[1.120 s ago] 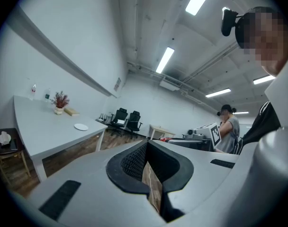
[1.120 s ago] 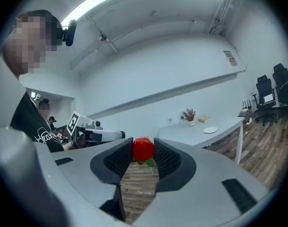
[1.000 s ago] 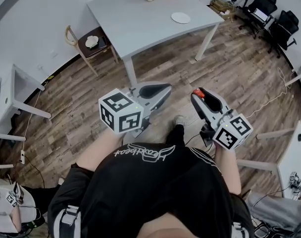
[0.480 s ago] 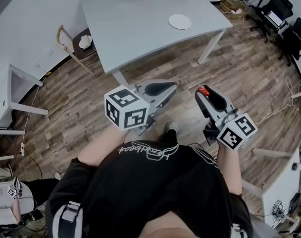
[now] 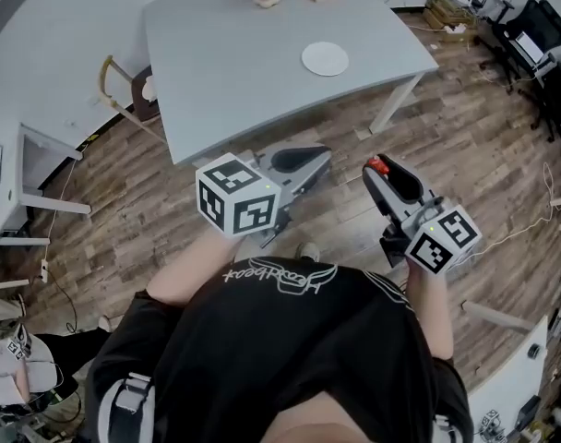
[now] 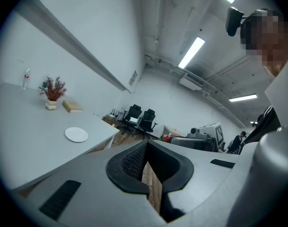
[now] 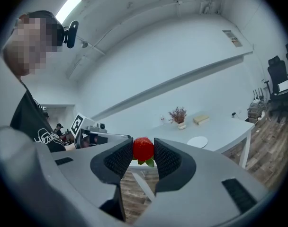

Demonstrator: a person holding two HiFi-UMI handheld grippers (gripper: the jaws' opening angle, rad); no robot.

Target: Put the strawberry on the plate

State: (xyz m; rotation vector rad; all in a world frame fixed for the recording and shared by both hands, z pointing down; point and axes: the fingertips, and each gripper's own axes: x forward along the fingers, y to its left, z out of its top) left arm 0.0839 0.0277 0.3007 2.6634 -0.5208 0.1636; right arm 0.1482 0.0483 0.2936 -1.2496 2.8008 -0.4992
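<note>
Right gripper [image 5: 380,168] pinches the strawberry [image 7: 143,149] between its pads; from the head view only a red speck shows. Left gripper [image 5: 310,158] is closed, empty. Farther off, the plate [image 5: 325,59] lies on the table [image 5: 225,72].

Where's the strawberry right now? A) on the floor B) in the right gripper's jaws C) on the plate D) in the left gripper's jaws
B: the right gripper view shows the right gripper with the strawberry pinched between its jaws, while the plate is bare.
</note>
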